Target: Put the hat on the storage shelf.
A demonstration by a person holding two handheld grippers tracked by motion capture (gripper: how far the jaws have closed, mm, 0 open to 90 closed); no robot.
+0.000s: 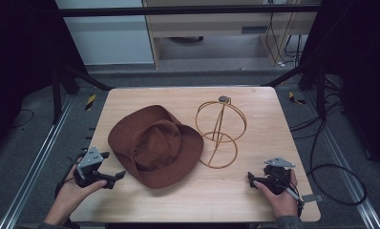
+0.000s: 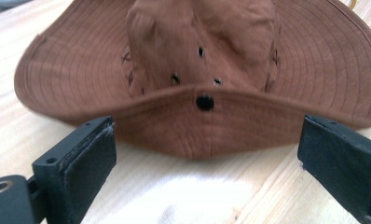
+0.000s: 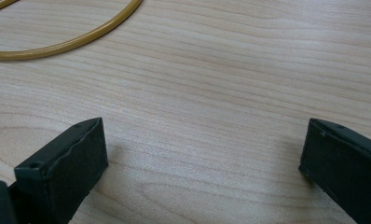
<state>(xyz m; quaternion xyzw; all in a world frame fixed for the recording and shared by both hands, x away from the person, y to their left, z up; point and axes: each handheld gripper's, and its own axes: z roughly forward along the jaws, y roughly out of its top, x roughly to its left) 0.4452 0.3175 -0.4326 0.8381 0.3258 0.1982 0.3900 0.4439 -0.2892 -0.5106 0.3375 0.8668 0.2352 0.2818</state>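
Hat [image 1: 155, 145] of soft brown cloth lies mid-tabletop [image 1: 216, 191], at 9 o'clock of the wire stand [image 1: 220, 130]; probably light and floppy, best pinched at its stitched brim. Left tool [image 1: 115, 177] and right tool [image 1: 251, 179] both gape, empty.

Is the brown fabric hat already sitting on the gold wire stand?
No, the brown fabric hat lies flat on the wooden table, beside the gold wire stand, which is bare.
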